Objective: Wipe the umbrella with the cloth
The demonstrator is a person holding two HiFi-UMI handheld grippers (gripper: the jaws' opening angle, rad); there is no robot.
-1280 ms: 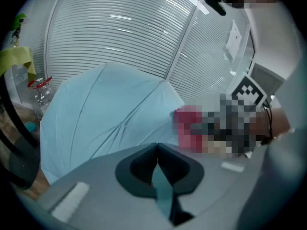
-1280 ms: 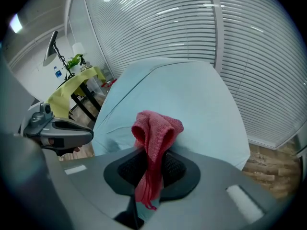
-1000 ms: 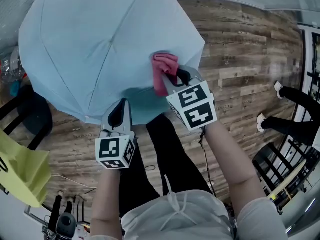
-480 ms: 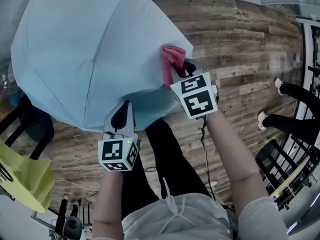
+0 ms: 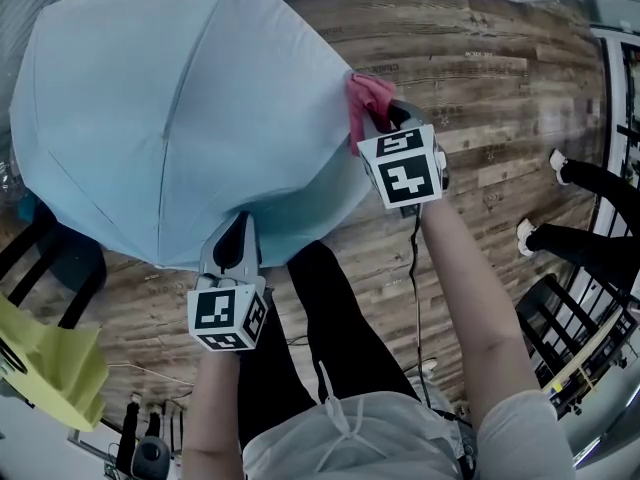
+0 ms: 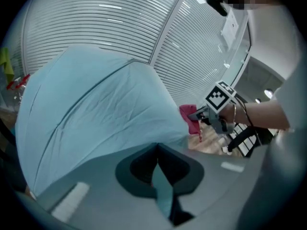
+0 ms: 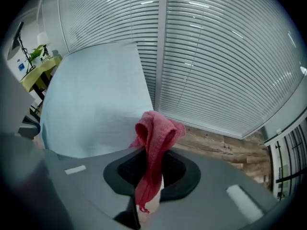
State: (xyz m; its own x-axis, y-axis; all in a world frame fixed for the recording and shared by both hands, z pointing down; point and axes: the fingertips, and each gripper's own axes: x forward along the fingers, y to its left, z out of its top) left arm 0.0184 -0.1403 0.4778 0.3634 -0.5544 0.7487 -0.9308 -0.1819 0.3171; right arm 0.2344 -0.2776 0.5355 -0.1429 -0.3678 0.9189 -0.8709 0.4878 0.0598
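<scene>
An open light-blue umbrella [image 5: 170,108] fills the upper left of the head view. My left gripper [image 5: 236,236] is shut on the canopy's near edge, and a strip of blue fabric shows between its jaws in the left gripper view, where the umbrella [image 6: 91,114] spreads ahead. My right gripper [image 5: 385,123] is shut on a pink cloth [image 5: 368,103], which rests at the canopy's right edge. The cloth [image 7: 152,150] hangs bunched between the jaws in the right gripper view, with the umbrella [image 7: 96,109] just to its left. From the left gripper view the cloth [image 6: 190,118] sits at the canopy's rim.
The floor [image 5: 480,78] is wooden planks. A yellow table [image 5: 45,353] and a dark chair [image 5: 55,243] stand at the left. Another person's legs and white shoes [image 5: 560,178] are at the right, next to a black rack [image 5: 560,338]. Window blinds [image 7: 216,56] rise behind.
My right gripper has carried the pink cloth up and to the right across the canopy, out to its right edge. The umbrella has shifted slightly left. The left gripper keeps its hold.
</scene>
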